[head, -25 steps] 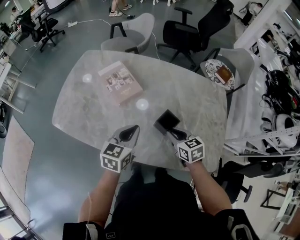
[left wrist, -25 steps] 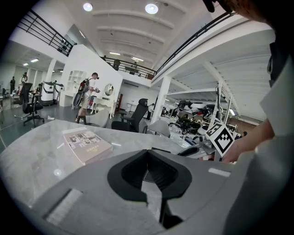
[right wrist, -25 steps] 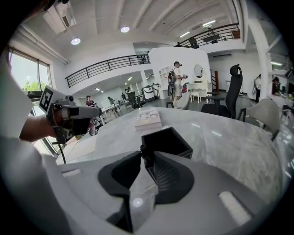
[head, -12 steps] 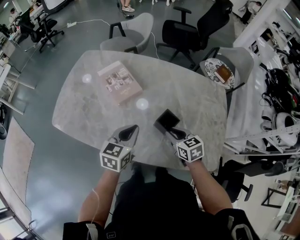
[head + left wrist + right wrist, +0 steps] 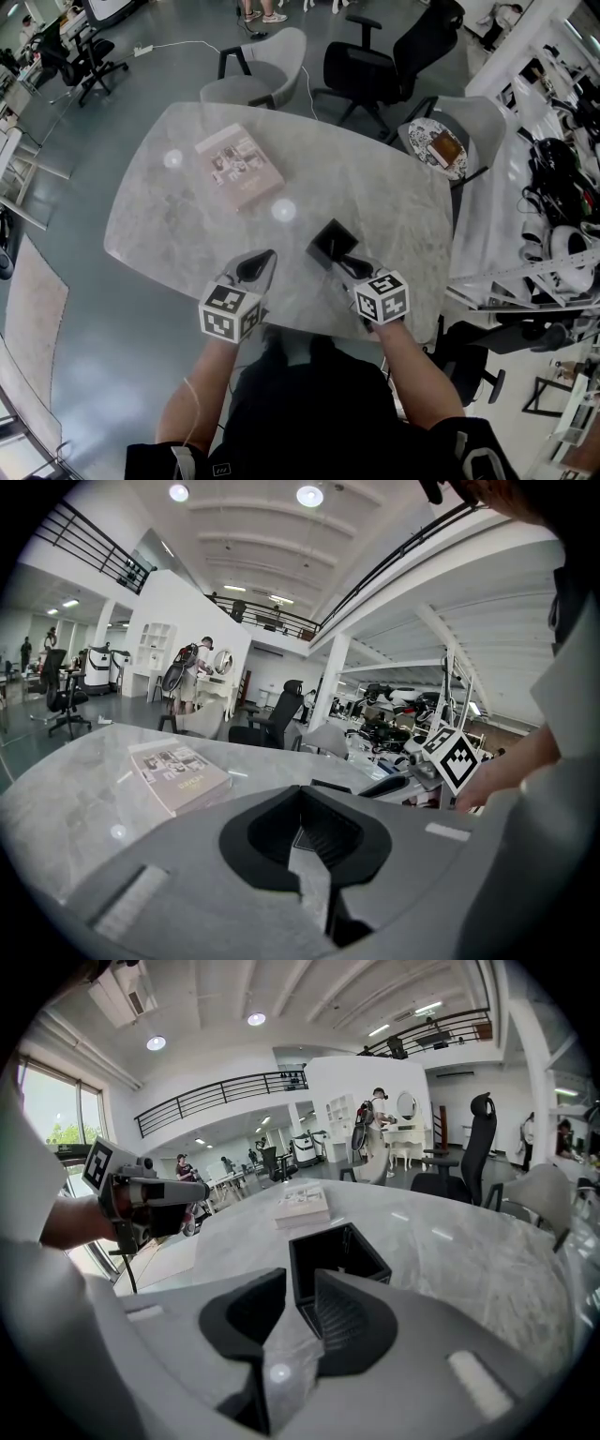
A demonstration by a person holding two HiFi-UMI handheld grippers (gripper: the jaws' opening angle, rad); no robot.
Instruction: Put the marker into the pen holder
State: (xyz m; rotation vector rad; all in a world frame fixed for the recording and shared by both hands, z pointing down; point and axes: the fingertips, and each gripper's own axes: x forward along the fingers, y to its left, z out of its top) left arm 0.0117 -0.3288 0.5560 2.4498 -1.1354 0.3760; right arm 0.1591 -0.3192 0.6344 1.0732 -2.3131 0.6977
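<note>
Your right gripper hangs just short of the black pen holder. Its jaws have just been opening and now stand wide, with nothing between them; the holder's near corner shows through the gap. The pen holder stands upright on the table, toward your edge. I can't make out the marker in any view. Your left gripper hangs over the table to the left, jaws together at the tips, gripping nothing. The book lies well apart, on the far side.

A pinkish book lies on the marble table, chairs standing beyond it.
</note>
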